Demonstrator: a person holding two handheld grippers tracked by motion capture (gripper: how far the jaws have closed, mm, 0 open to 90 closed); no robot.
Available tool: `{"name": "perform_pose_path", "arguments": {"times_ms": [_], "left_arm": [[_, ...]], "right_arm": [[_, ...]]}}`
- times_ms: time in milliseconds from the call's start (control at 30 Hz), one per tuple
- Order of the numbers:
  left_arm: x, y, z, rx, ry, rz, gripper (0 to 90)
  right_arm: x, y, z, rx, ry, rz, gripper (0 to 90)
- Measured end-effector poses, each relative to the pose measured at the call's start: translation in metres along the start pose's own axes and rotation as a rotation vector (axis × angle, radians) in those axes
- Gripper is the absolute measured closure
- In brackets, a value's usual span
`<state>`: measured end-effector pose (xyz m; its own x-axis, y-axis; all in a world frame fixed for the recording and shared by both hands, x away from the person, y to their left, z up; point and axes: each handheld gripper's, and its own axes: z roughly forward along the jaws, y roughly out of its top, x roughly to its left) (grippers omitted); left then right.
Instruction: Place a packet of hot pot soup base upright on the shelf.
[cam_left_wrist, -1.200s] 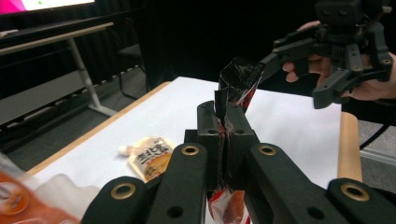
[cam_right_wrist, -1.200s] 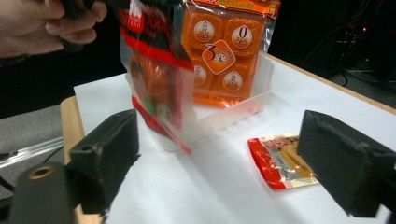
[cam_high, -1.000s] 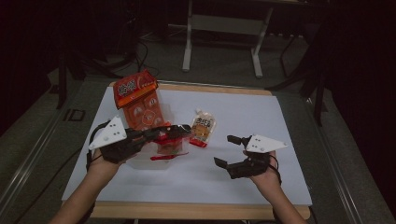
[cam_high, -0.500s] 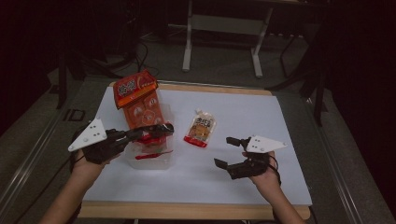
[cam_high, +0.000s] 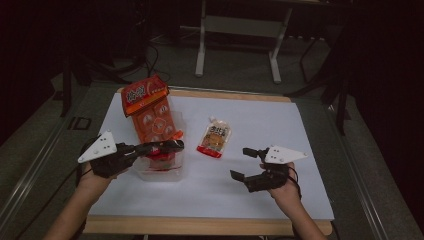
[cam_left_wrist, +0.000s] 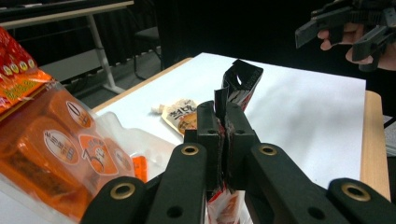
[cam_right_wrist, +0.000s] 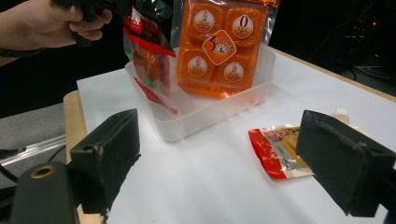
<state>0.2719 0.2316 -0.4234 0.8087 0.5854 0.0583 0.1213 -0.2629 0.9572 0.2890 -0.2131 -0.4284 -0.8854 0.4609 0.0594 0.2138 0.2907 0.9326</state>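
Carrying a red packet in our left gripper, fingers clamped tight on its top edge, we have moved it left from mid-bench and lowered it over the clear tub, beside the orange pack. It hangs ready to drop in. Our right gripper waits, fingers wide and empty, near the pouch on the bench.

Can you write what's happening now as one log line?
left tool: shut on red snack packet | over clear plastic bin | right tool: open, empty
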Motion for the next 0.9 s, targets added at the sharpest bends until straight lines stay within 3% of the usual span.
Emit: {"name": "perform_pose_path", "arguments": {"times_ms": [267,633,900], "left_arm": [[-0.002,-0.017,0.009,0.046,-0.028,-0.017,87.8],[0.0,-0.034,0.014,0.056,-0.048,-0.06,87.6],[0.003,-0.042,0.009,0.058,-0.039,-0.07,87.2]], "right_arm": [[-0.001,-0.001,0.002,0.005,0.005,-0.004,14.1],[-0.002,-0.003,0.003,0.005,0.018,-0.007,14.7],[-0.002,-0.003,0.005,0.019,0.03,-0.011,15.5]]}}
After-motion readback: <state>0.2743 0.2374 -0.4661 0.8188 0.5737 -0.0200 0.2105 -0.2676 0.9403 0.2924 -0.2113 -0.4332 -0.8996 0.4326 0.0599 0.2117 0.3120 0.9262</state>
